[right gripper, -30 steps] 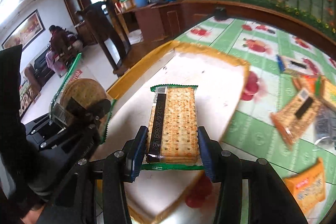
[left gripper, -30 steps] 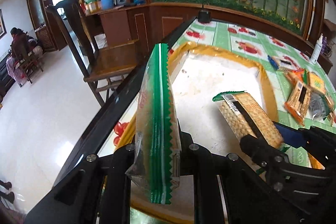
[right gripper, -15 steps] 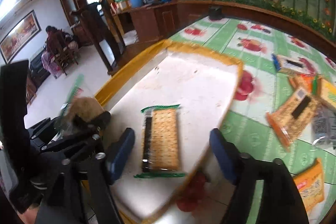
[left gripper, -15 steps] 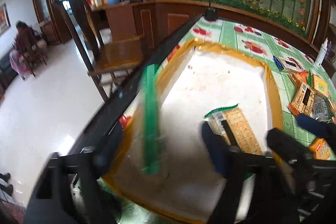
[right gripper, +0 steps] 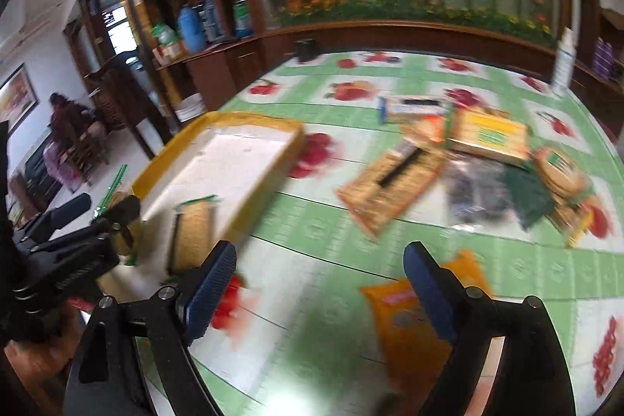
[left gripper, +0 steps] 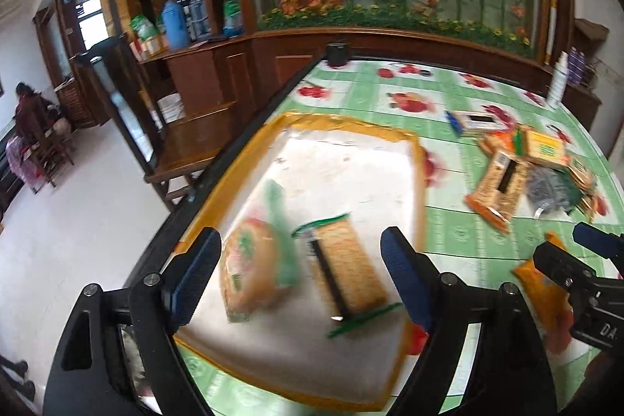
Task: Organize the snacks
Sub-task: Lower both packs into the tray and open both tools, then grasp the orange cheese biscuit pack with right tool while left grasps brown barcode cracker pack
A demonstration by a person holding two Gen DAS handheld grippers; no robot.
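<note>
A yellow-rimmed tray with a white floor holds two packets side by side. One is a round-biscuit packet with a green stripe, the other a green-edged cracker packet. My left gripper hovers open above and just short of both, gripping nothing. My right gripper is over the green tablecloth to the right of the tray. Its jaws are opening, with nothing between them. An orange packet lies under its right finger. A heap of loose snack packets lies further back on the right.
The table's dark left edge runs beside the tray, with a wooden chair beyond it. A white bottle stands at the back right and a small black object at the far edge. A person sits far off on the left.
The left gripper let go of the green-striped packet, which now lies flat in the tray, and drew back. The right gripper released the cracker packet and swung right over the tablecloth.
</note>
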